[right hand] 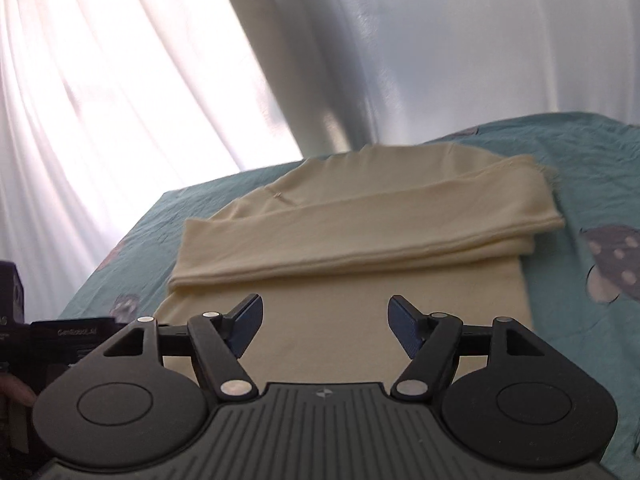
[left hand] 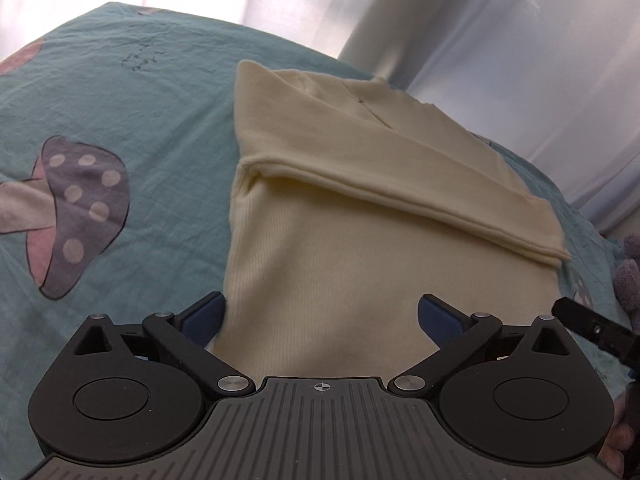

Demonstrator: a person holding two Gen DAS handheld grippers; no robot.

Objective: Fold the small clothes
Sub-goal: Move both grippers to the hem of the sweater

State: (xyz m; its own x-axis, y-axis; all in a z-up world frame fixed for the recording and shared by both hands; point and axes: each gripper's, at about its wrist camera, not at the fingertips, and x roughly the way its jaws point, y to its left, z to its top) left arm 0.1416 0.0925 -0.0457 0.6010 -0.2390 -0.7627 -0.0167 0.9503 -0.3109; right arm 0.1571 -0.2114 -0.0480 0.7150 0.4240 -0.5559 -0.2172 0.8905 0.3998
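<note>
A cream ribbed garment [left hand: 340,248] lies flat on the teal bedsheet [left hand: 132,120], with a folded band of its cloth [left hand: 400,184] laid across its far half. My left gripper [left hand: 322,318] is open and empty, its jaws spread just above the garment's near edge. In the right wrist view the same garment [right hand: 340,320] lies ahead with the folded band [right hand: 360,236] across it. My right gripper [right hand: 326,328] is open and empty over the near part of the cloth. Its black body shows in the left wrist view [left hand: 592,332].
The sheet has mushroom prints [left hand: 76,208] [right hand: 612,264]. White curtains [right hand: 120,100] hang behind the bed. A purple plush thing [left hand: 628,280] sits at the right edge. The left gripper's body [right hand: 60,340] shows at the left.
</note>
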